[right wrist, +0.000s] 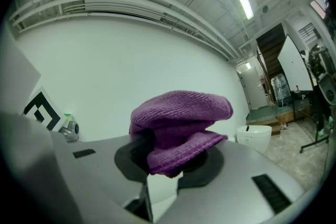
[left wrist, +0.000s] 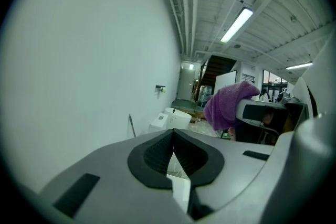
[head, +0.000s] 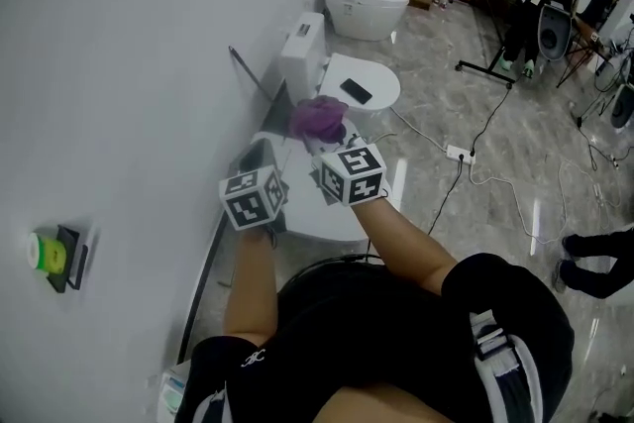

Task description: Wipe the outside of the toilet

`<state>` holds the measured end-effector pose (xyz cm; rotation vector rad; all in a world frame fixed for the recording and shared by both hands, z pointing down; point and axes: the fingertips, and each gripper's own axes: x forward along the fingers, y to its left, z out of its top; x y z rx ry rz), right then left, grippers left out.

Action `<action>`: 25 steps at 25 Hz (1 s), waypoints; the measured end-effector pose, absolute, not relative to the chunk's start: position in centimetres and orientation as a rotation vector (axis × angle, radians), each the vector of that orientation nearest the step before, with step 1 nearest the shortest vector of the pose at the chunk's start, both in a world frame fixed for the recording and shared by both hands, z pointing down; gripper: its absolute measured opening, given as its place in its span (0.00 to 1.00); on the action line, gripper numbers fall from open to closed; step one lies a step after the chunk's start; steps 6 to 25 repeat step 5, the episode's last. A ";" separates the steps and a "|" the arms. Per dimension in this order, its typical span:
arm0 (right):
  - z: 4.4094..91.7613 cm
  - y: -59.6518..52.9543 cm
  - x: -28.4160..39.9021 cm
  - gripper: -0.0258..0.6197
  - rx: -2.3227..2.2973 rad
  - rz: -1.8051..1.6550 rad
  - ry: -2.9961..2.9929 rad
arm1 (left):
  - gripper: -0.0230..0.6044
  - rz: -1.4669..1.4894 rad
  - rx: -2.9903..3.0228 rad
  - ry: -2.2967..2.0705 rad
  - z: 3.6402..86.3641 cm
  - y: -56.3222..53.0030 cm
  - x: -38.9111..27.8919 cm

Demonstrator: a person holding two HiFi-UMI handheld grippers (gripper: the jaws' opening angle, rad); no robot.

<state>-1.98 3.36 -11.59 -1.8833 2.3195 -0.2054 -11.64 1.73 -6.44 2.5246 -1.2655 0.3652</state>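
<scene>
Purple ribbed cloth (right wrist: 181, 113) is clamped in a bunch between the jaws of the right gripper (right wrist: 168, 160). The left gripper (left wrist: 173, 145) is held beside it, jaws together on nothing. The white ceramic toilet (head: 378, 79) lies just beyond both, toward upper centre. Its long axis runs out from the grey wall (head: 119, 64), and the right gripper is judged the nearer.

No text, brand or number is readable; the gripper cubes (head: 352, 173) bear only black-and-white square markers.
</scene>
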 end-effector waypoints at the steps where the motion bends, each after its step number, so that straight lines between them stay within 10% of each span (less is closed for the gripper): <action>1: -11.7 3.2 -2.2 0.17 -1.888 -0.195 2.320 | 0.05 0.363 2.529 -1.261 -6.4 1.5 -11.8; 25: -11.6 2.3 -3.3 0.17 -1.903 -0.173 2.325 | 0.05 0.357 2.552 -1.246 -6.6 0.5 -12.5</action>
